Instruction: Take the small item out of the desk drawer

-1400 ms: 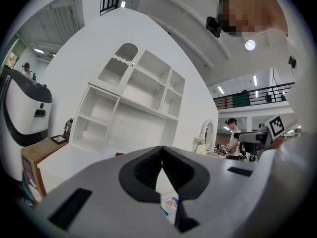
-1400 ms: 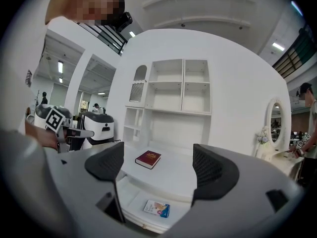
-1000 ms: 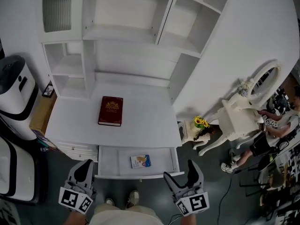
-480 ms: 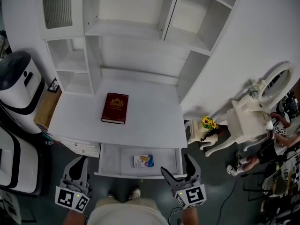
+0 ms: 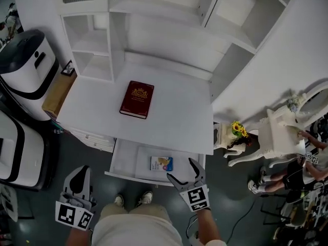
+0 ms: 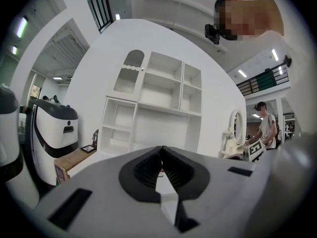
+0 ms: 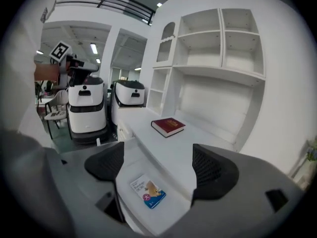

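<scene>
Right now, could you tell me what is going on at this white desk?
A person stands at a white desk, holding a gripper in each hand. Its shallow white drawer is open, and a small flat blue-and-white packet lies inside, untouched. The right tongs hover open at the drawer's front edge, aimed at the packet. The left tongs are shut and empty, held low to the left of the drawer. A dark red hardcover book lies on the desktop.

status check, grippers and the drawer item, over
Right gripper open, empty, poised at the drawer front. Left gripper shut, empty, off to the side. Small packet flat in the open drawer, untouched. Nothing over it.
</scene>
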A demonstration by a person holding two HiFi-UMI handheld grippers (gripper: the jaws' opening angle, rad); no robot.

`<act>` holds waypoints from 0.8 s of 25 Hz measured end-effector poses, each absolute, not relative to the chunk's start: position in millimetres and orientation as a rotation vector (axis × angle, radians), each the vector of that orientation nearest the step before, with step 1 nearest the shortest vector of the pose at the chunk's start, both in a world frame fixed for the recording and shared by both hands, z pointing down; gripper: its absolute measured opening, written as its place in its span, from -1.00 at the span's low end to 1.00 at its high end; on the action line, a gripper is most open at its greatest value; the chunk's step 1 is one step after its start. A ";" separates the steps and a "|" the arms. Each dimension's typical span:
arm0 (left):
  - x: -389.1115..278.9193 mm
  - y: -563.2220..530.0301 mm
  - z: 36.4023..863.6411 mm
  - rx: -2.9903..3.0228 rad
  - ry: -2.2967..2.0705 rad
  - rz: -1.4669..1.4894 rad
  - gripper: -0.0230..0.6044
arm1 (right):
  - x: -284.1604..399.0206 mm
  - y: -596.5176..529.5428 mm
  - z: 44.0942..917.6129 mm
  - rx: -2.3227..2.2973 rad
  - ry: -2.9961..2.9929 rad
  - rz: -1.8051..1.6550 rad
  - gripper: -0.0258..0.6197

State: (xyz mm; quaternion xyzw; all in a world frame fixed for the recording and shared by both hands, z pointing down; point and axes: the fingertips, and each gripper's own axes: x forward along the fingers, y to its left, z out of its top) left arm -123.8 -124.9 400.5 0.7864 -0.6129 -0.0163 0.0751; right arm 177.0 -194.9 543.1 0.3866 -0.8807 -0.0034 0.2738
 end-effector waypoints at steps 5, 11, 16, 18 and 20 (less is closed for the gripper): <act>-128.0 -121.8 408.4 2.302 -1.883 -0.027 -0.87 | 158.6 -208.3 614.1 0.808 -2.292 0.021 0.45; -130.3 -114.6 416.2 2.232 -1.949 -0.005 -0.88 | 144.1 -214.4 693.7 0.521 -2.178 -0.003 0.45; -138.9 -100.5 427.2 2.132 -2.017 0.030 -0.88 | 139.8 -225.6 745.6 0.435 -2.140 0.160 0.45; -140.7 -96.8 430.1 2.101 -2.038 0.040 -0.87 | 136.6 -227.7 761.0 0.394 -2.116 0.177 0.45; -140.4 -93.9 432.4 2.079 -2.054 0.048 -0.87 | 134.5 -226.0 776.4 0.333 -2.078 0.158 0.45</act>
